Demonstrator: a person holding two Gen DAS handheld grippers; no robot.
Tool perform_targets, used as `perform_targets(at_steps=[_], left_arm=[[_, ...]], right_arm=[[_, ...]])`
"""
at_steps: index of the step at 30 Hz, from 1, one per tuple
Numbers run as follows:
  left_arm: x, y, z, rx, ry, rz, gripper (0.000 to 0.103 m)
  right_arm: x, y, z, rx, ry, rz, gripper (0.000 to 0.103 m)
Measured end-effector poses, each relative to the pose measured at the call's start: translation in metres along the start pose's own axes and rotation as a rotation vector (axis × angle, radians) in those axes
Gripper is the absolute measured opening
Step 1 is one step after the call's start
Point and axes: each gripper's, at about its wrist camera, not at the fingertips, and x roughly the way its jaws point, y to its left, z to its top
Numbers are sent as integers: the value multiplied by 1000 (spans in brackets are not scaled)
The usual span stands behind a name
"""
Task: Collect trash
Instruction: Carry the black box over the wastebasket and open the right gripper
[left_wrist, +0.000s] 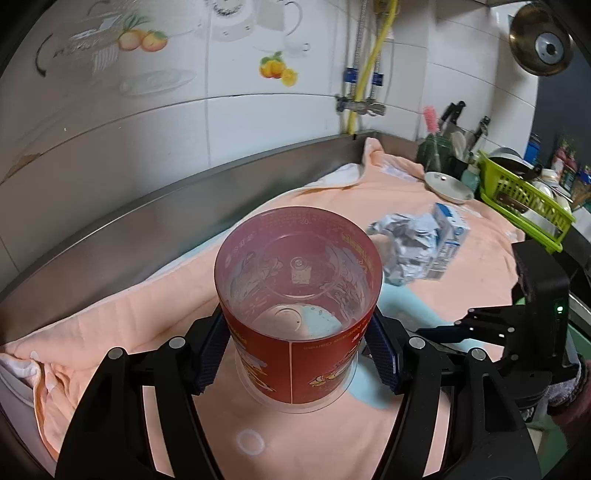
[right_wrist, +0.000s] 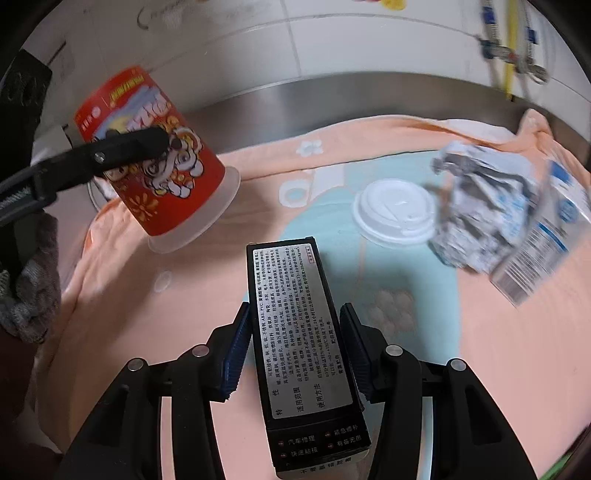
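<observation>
**Cup in your left gripper, black box between the fingers of your right**

Your left gripper (left_wrist: 299, 354) has its 2 blue-padded fingers (left_wrist: 382, 354) pressed against the sides of the red cup (left_wrist: 295, 295), clamped on it. From the right wrist view the cup tilts, its clear flange base just above the peach towel (right_wrist: 498, 369) that covers the counter.

Your right gripper (right_wrist: 295, 354) has a long black box (right_wrist: 295, 332) with a silver printed label lying between its fingers. The left pad touches the box's edge; a narrow gap shows on the right side, so I cannot tell whether the grip is closed on it.

Ahead of the box, a white plastic lid (right_wrist: 395, 212) lies flat on the towel's pale blue patch. Just beside it on the right sits a crumpled paper ball (right_wrist: 480, 206), touching a blue-and-white carton (right_wrist: 546, 236).

A green dish rack (left_wrist: 524, 199) stands at the far end of the counter.
</observation>
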Motion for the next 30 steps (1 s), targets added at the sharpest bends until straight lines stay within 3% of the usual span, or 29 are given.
perform_targets(at_steps=[5,9,17,23,30], left_arm=[[-2,-25,4,30,-4,-52,66],[-3,-59,6,71,-7,-129,66],[2,-146,8,154,4,-286,66],[11,-220,2,224,35,-392,66],[27,-307,-13,320,89,-484,66]], right_arm=[[-61,-21,-38,116,-101,-69,47],[-113,-46,-79,214,-145,-201,47],[-198,-140,-185,497,-106,-488,47],[-221,-197,-250,685,-56,-578,47],[-217,-229,-289,747,3,-606,48]])
